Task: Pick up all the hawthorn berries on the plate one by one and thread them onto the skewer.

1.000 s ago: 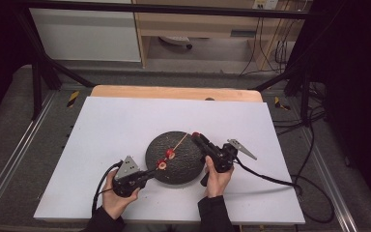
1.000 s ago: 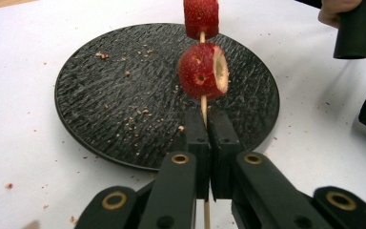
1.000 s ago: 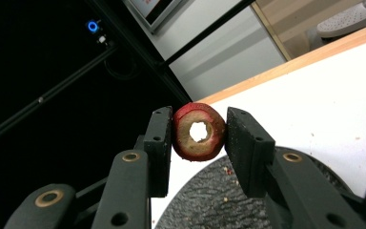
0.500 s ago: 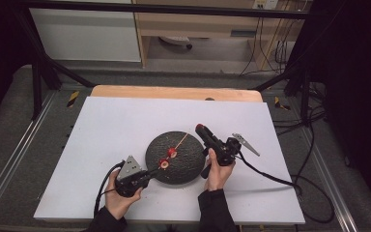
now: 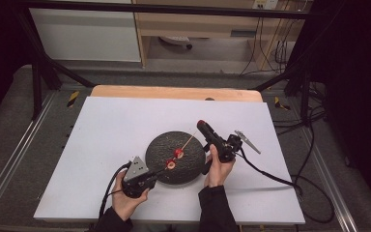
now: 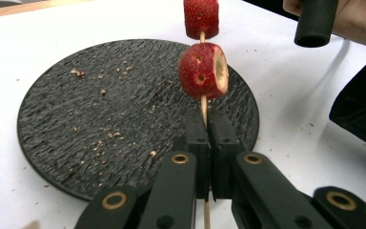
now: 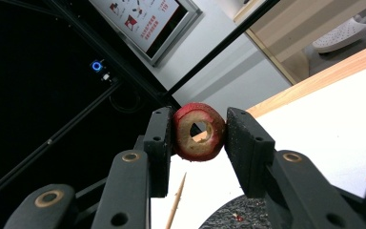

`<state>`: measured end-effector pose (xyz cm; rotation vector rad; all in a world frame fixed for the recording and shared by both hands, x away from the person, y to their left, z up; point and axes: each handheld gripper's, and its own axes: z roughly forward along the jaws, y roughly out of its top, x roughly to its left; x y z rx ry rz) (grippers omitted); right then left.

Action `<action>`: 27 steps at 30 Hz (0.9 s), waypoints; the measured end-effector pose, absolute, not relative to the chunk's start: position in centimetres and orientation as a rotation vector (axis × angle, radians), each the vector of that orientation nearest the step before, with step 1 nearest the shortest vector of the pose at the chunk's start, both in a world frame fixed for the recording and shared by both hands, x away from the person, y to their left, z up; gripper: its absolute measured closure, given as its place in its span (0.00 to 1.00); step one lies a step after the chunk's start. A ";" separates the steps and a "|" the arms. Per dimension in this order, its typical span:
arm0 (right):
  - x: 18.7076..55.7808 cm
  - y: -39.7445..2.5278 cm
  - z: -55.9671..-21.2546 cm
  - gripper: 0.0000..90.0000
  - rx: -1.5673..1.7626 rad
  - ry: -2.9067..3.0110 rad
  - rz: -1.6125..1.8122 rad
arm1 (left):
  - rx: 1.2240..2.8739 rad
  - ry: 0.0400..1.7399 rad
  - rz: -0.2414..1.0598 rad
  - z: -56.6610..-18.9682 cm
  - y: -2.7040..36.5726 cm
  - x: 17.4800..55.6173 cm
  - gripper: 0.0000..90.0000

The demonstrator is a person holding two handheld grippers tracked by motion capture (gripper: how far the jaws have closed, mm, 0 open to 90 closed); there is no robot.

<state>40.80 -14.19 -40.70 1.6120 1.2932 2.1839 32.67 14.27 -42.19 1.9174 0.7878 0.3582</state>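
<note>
A thin wooden skewer (image 5: pixel 186 143) slants over the black round plate (image 5: pixel 164 145) with two red strawberry pieces (image 5: pixel 175 158) threaded on it. My left gripper (image 5: pixel 155 174) is shut on the skewer's lower end at the plate's near-left edge. In the left gripper view the jaws (image 6: pixel 208 129) pinch the skewer (image 6: pixel 203 104) below a hollowed strawberry piece (image 6: pixel 201 71) and a second piece (image 6: pixel 201 16). My right gripper (image 5: pixel 202 124) is raised at the plate's right, tilted upward, shut on a hollow strawberry ring (image 7: pixel 189 147). The skewer tip (image 7: pixel 177 198) shows below it.
The plate (image 6: pixel 86 119) carries small crumbs and lies on a white table (image 5: pixel 111 130) with a wooden strip along its far edge. Cables trail from both grippers toward the near and right sides. A dark frame and shelves stand behind the table.
My right gripper has lifted away from the plate to the right and tilted upward with the strawberry ring. The left gripper and skewer have barely moved.
</note>
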 end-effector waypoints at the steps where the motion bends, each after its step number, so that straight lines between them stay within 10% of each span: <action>1: 40.8 -14.2 -40.7 0.70 1.614 1.291 2.188 | 1.917 0.785 0.359 -42.2 14.1 32.7 0.98; 27: 40.7 -14.1 -40.6 0.70 1.617 1.258 2.234 | 1.880 0.792 0.400 -42.3 13.3 32.6 0.98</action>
